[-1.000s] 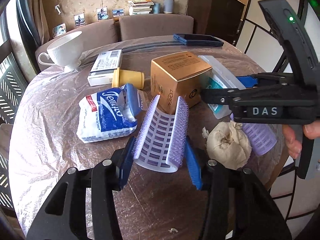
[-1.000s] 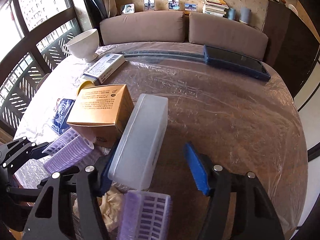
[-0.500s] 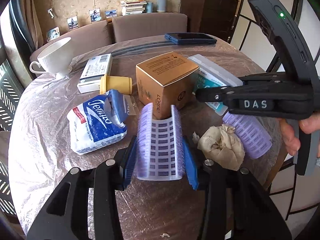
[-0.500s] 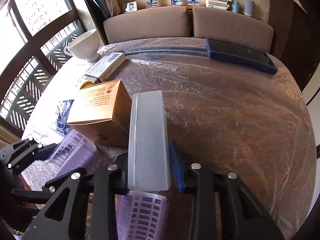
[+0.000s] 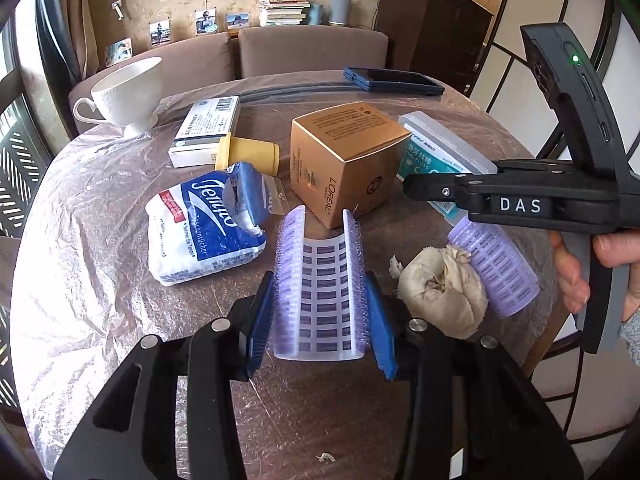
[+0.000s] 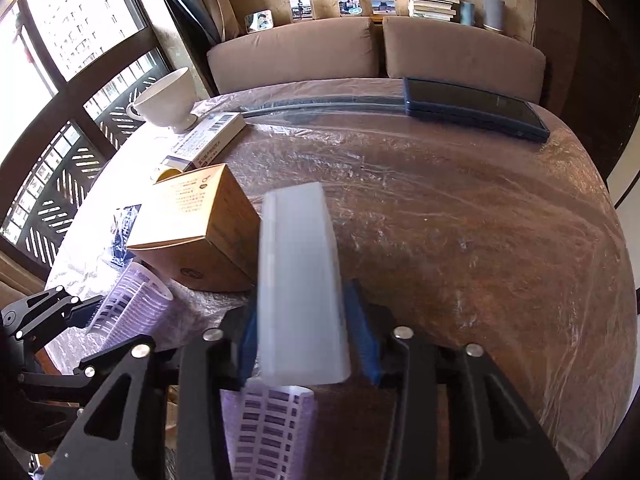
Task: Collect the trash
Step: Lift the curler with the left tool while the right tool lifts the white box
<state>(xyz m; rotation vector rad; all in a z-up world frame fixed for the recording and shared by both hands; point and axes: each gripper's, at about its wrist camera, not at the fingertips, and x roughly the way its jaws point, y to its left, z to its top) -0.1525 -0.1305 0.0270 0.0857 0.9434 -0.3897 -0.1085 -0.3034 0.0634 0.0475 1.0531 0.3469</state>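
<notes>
My left gripper (image 5: 320, 300) is shut on a purple hair roller (image 5: 318, 292), split open along its length, and holds it just above the table. My right gripper (image 6: 304, 320) is shut on a translucent white plastic box (image 6: 298, 288); the box (image 5: 440, 152) and the gripper show at the right in the left wrist view. A crumpled beige tissue (image 5: 438, 290) lies right of the held roller. A second purple roller (image 5: 496, 270) lies beside the tissue. A torn blue-white tissue pack (image 5: 208, 228) lies to the left.
A gold L'Oreal carton (image 5: 344, 160) stands mid-table. Behind it are a yellow cap (image 5: 248, 154), a white barcode box (image 5: 208, 128), a white cup (image 5: 128, 96) and a dark phone (image 6: 476, 108). The round table (image 6: 480, 240) has a plastic cover.
My right gripper has closed on the white plastic box and turned it lengthwise. My left gripper has squeezed the split roller tighter and drawn it slightly toward me.
</notes>
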